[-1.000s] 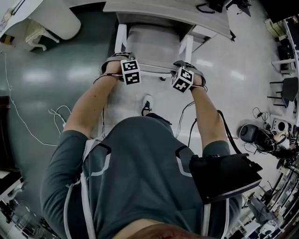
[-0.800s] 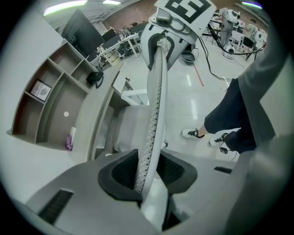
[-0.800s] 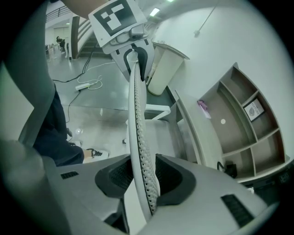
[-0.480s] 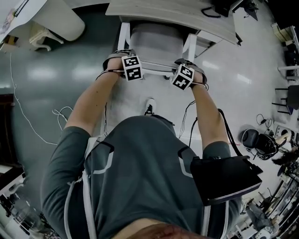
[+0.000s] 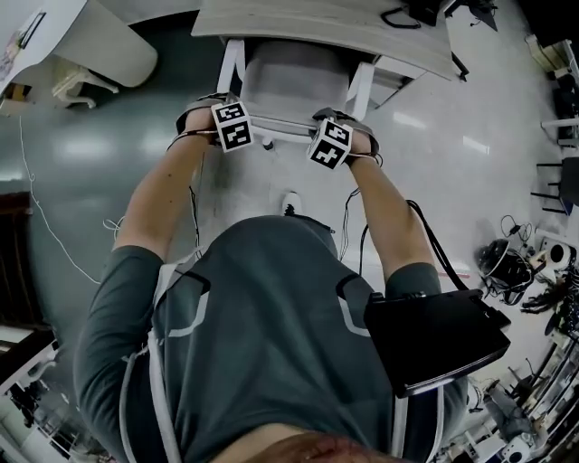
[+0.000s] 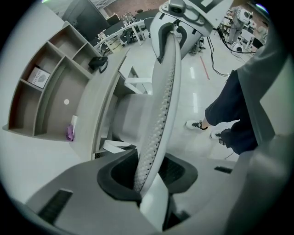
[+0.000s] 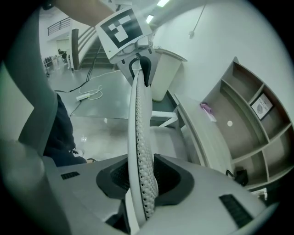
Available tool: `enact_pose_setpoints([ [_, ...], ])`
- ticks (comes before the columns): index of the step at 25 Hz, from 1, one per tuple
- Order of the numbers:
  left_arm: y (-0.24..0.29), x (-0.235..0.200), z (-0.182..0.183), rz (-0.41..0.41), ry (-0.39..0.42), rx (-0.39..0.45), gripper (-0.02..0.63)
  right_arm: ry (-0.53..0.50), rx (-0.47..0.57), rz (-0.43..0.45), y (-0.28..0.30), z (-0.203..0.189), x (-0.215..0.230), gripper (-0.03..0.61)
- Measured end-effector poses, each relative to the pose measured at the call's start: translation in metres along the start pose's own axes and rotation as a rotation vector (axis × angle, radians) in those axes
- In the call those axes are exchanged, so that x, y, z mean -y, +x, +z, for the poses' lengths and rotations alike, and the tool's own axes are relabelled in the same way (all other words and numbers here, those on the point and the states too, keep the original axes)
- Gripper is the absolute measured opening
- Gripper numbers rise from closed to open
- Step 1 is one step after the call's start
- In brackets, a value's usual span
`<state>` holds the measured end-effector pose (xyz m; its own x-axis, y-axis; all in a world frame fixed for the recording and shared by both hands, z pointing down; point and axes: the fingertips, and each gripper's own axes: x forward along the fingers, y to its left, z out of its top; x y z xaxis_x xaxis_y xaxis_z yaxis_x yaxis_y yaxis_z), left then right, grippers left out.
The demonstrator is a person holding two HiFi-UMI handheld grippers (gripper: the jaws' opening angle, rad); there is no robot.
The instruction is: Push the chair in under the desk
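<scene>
The white chair point(image 5: 294, 80) faces the light wooden desk point(image 5: 317, 25), and its seat lies partly beneath the desktop. My left gripper point(image 5: 222, 113) is shut on the left end of the backrest's top edge point(image 5: 280, 128). My right gripper point(image 5: 342, 134) grips the right end. In the left gripper view the perforated backrest edge point(image 6: 161, 92) runs up from between the dark pads of the left gripper point(image 6: 149, 172). The right gripper view shows the same edge point(image 7: 138, 128) inside the right gripper point(image 7: 142, 181), whose jaws are closing on it.
A white rounded bin point(image 5: 109, 41) stands left of the desk. Cables point(image 5: 36, 208) trail over the grey floor at the left. Equipment and more cables point(image 5: 516, 262) crowd the right side. An open shelf unit point(image 6: 46, 92) lies behind the desk point(image 6: 98, 96).
Both grippers and the chair have moved forward toward the desk, and more of the seat is beneath the desktop. The person has stepped forward behind it.
</scene>
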<state>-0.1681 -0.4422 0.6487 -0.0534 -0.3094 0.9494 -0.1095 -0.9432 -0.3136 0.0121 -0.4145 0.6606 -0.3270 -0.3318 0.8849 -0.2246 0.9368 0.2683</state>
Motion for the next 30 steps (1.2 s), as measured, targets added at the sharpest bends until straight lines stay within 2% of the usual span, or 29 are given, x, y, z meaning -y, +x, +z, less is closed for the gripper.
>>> enact_pose_setpoints([
  [4,0.003,-0.001,-0.003,-0.036,0.008,-0.032,0.123,-0.021,-0.005,0.038,0.001,0.004,-0.002,0.106],
  [9,0.002,0.006,-0.01,-0.055,0.017,-0.058,0.114,-0.124,-0.007,0.035,0.006,0.008,-0.014,0.057],
  [13,0.0,0.003,-0.007,-0.059,0.011,-0.058,0.114,-0.117,-0.007,0.054,0.004,0.007,-0.007,0.058],
  [16,0.002,-0.005,-0.004,-0.027,0.02,-0.038,0.117,-0.117,-0.002,0.044,0.005,0.005,-0.001,0.058],
  [21,0.004,-0.011,-0.006,-0.059,0.007,-0.062,0.117,-0.107,-0.005,0.057,0.008,0.008,0.007,0.061],
  [30,0.018,-0.045,0.015,-0.014,0.014,-0.013,0.117,-0.092,-0.031,0.031,0.02,-0.004,0.049,0.07],
])
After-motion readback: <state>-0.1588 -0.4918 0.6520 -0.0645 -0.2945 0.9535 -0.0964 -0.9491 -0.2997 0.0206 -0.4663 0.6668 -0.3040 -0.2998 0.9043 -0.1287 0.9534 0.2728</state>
